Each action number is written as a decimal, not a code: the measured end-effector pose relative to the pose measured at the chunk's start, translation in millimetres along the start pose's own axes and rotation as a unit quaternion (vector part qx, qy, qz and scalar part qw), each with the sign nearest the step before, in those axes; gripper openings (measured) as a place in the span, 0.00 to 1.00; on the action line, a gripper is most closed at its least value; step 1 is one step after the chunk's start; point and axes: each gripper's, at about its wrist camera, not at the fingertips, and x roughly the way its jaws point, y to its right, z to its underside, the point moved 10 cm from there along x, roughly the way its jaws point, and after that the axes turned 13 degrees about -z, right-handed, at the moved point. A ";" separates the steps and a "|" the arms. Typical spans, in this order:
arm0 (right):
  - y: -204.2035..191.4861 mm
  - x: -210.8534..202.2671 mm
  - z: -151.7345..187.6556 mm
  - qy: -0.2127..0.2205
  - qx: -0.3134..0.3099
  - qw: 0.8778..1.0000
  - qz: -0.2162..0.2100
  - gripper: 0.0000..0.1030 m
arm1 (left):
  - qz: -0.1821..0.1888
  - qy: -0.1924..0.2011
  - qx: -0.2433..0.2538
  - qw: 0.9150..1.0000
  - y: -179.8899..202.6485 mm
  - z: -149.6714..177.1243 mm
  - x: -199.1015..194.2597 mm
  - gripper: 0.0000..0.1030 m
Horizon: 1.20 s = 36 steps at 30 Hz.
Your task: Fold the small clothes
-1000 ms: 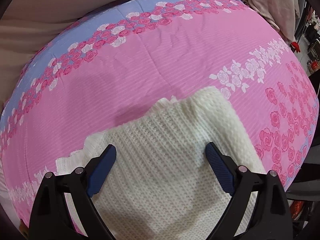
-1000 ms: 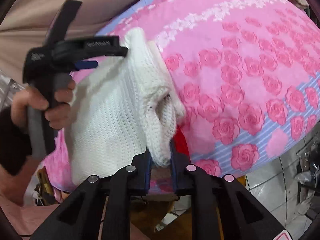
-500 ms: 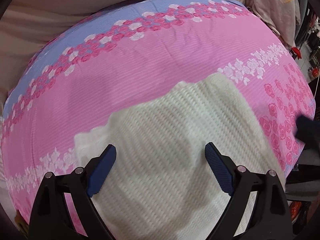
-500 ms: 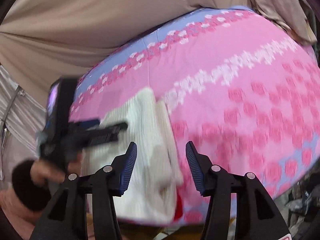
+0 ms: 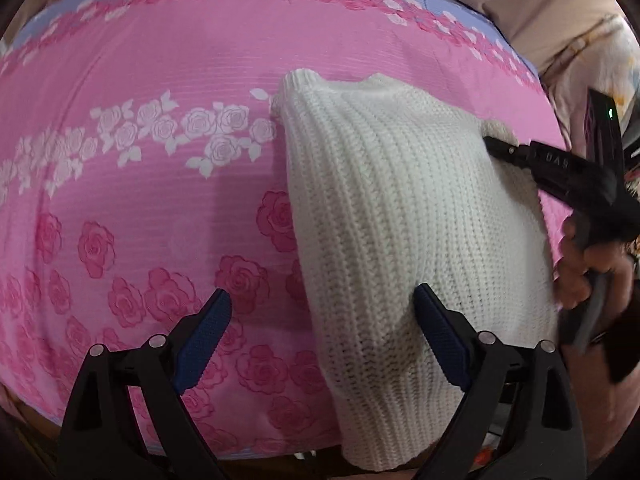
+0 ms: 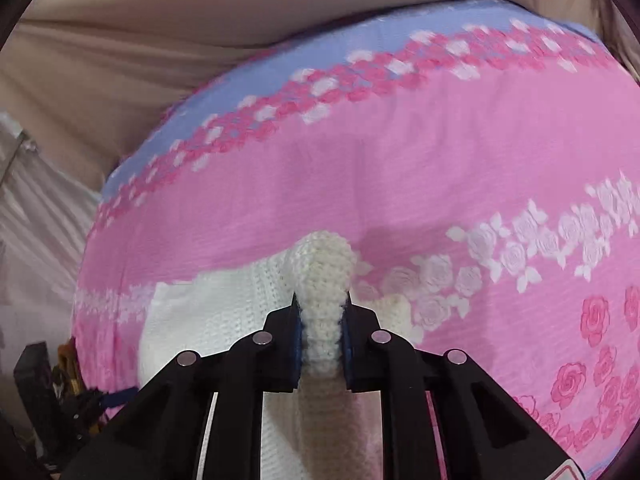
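A cream-white knitted garment (image 5: 400, 216) lies folded on a pink rose-print bed sheet (image 5: 160, 160). My left gripper (image 5: 324, 334) is open and empty, its fingers straddling the garment's near left edge just above the sheet. My right gripper (image 6: 322, 336) is shut on a thick fold of the knitted garment (image 6: 320, 280) and holds it. It also shows at the right of the left wrist view (image 5: 552, 168), held in a hand, at the garment's right edge.
The sheet (image 6: 440, 152) has a lilac band and white and pink rose borders. Beige fabric (image 6: 160, 40) lies beyond the far edge. Dark clutter (image 6: 48, 392) sits off the bed's left side.
My right gripper, open half a second ago, has shut on a fold of the garment. My left gripper stayed open and swung left, so the garment now lies on its right.
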 end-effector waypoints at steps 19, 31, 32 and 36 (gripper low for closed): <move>-168.8 28.0 185.2 -0.187 -0.155 0.967 -0.080 0.17 | -0.073 0.041 -0.070 0.994 -91.8 16.5 -45.6 0.86; -24.6 -25.4 94.0 -0.046 0.011 0.999 -0.010 0.15 | -0.052 0.043 0.017 0.998 2.4 -1.3 -35.7 0.88; -27.8 -27.9 92.3 -0.037 0.017 0.999 -0.024 0.14 | -0.054 0.051 0.023 0.997 8.5 -3.4 -37.5 0.89; -23.8 -68.7 84.7 0.039 0.054 0.995 -0.075 0.14 | -0.067 0.035 0.016 0.997 16.2 -0.3 -17.5 0.90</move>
